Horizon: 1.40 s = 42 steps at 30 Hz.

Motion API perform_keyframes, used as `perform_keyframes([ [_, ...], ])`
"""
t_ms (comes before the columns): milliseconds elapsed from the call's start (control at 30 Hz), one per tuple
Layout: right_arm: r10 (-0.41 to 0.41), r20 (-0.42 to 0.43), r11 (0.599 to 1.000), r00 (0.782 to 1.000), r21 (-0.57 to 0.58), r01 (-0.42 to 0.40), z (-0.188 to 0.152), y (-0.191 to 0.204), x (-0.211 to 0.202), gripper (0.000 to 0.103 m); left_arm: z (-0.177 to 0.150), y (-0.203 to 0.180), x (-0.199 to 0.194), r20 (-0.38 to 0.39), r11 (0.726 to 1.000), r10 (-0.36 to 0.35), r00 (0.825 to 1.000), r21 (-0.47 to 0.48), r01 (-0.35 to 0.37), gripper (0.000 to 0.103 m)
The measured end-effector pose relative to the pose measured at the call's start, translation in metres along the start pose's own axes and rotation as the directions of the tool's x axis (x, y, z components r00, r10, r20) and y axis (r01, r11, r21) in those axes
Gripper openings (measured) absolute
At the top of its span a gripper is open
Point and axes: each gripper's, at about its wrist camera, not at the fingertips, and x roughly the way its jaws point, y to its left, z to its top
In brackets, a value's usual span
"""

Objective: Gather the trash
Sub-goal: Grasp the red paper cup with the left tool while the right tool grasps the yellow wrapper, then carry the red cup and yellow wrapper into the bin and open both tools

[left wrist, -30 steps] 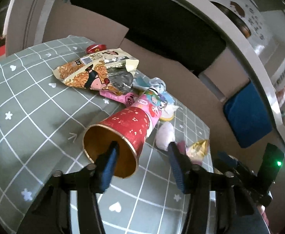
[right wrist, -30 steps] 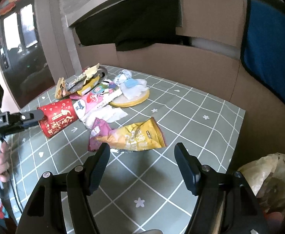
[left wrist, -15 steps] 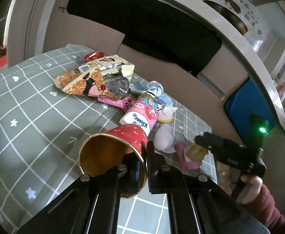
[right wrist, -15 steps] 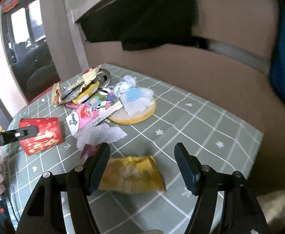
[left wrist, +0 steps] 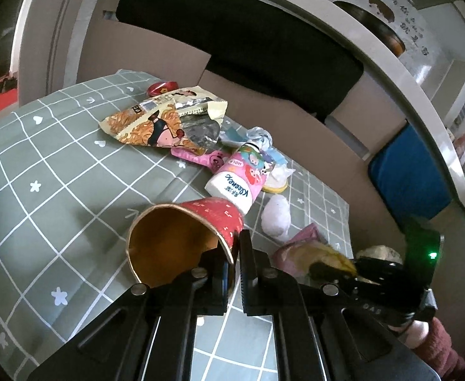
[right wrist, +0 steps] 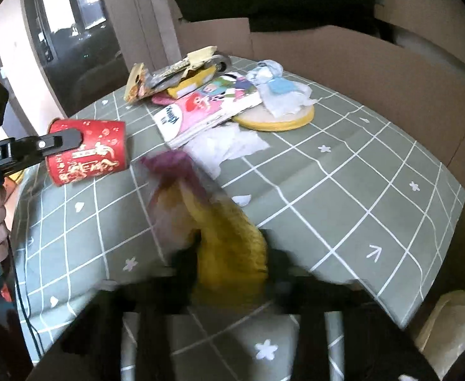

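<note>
A red paper cup lies on its side on the green checked tablecloth, mouth toward the left wrist camera. My left gripper is shut on its rim, one finger inside the cup; the right wrist view shows the cup raised a little off the cloth. A yellow snack wrapper with a purple end is bunched up between the fingers of my right gripper. Its jaws are closing on the wrapper, and that view is blurred. The left wrist view shows the pinched wrapper too.
More litter lies beyond: a pink tissue pack, an orange noodle snack bag, crumpled white tissue, and a yellow round disc under blue-white paper. Cardboard walls stand behind the table. A plastic bag hangs past the table's right edge.
My left gripper closed on the cup's rim and raised it slightly. The right gripper dropped onto the yellow wrapper and closed around it, crumpling it.
</note>
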Motion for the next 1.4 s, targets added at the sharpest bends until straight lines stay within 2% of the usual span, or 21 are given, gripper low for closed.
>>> perform_keyframes([
  [167,-0.048,0.093,0.999,0.994,0.015,0.047,-0.001,0.01,-0.034,0.017,0.002,-0.018,-0.004,0.017,0.998,0.023,1.0,0.054,-0.024,0.003],
  [367,-0.123,0.176,0.989,0.977,0.103,0.106,-0.005,-0.001,-0.086,0.017,0.009,-0.062,-0.024,0.092,0.988,0.008,0.996,0.154,-0.022,0.003],
  [600,-0.241,0.284,0.96,0.928,0.21,0.185,-0.03,-0.023,-0.16,0.017,0.008,-0.137,-0.032,0.108,0.962,-0.092,0.99,0.267,0.06,0.003],
  [833,-0.372,0.327,0.909,0.869,0.32,0.268,-0.068,-0.057,-0.225,0.017,-0.012,-0.223,-0.01,0.028,0.916,-0.206,0.978,0.356,0.183,0.003],
  [933,-0.427,0.331,0.883,0.842,0.355,0.308,-0.086,-0.07,-0.247,0.017,-0.027,-0.256,-0.001,-0.013,0.889,-0.247,0.969,0.396,0.232,0.003],
  [1100,-0.488,0.328,0.84,0.809,0.429,0.333,-0.115,-0.093,-0.271,0.017,-0.052,-0.299,0.007,-0.057,0.829,-0.316,0.947,0.468,0.305,0.003],
  [1233,-0.521,0.313,0.81,0.794,0.476,0.343,-0.136,-0.11,-0.279,0.017,-0.067,-0.322,0.02,-0.099,0.808,-0.324,0.941,0.488,0.33,0.003],
  [1400,-0.543,0.28,0.777,0.792,0.524,0.348,-0.154,-0.13,-0.275,0.017,-0.085,-0.346,0.046,-0.159,0.792,-0.318,0.935,0.497,0.354,0.003],
])
